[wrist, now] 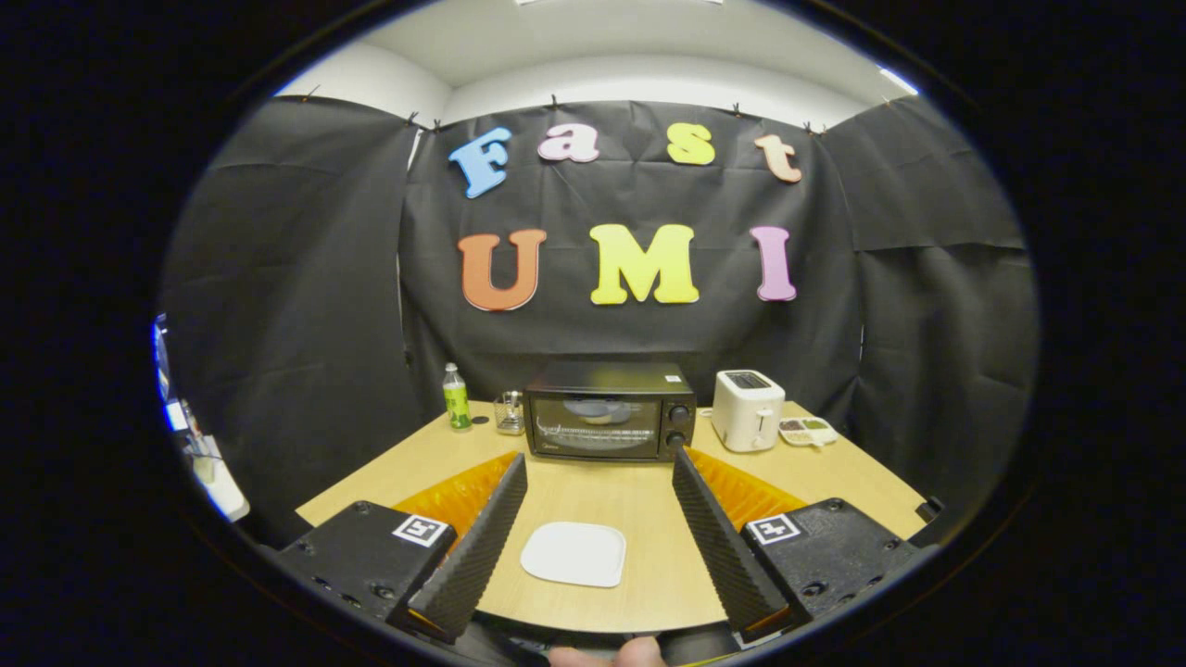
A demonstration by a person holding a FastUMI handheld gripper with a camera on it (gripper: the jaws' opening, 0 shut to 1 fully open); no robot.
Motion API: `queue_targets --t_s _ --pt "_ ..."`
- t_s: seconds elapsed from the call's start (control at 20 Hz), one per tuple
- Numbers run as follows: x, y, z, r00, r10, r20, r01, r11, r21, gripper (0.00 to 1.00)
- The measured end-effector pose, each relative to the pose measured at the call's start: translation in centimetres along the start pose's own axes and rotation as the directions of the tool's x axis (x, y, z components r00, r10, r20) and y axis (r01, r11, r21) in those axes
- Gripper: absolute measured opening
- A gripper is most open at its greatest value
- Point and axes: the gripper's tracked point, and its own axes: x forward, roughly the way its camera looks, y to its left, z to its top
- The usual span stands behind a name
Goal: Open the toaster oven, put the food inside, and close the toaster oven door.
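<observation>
While I hover over the table (639, 505):
Gripper (598, 460): my jaws spread wide, holding nothing
Plate (574, 554): between my fingers
Toaster oven (609, 411): beyond, door closed

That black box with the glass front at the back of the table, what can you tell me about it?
It is the toaster oven, a small black box that looks like metal, with a glass door, now closed, and two round knobs stacked beside the door. A rack shows dimly through the glass. It stands upright on the wooden table, beyond the open gripper, whose fingers hold nothing.
</observation>
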Motion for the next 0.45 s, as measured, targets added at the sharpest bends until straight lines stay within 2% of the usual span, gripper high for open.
queue_targets --t_s 0.45 --pt "0.5 1.9 -0.8 0.999 0.035 -0.024 -0.036 0.999 -0.037 1.00"
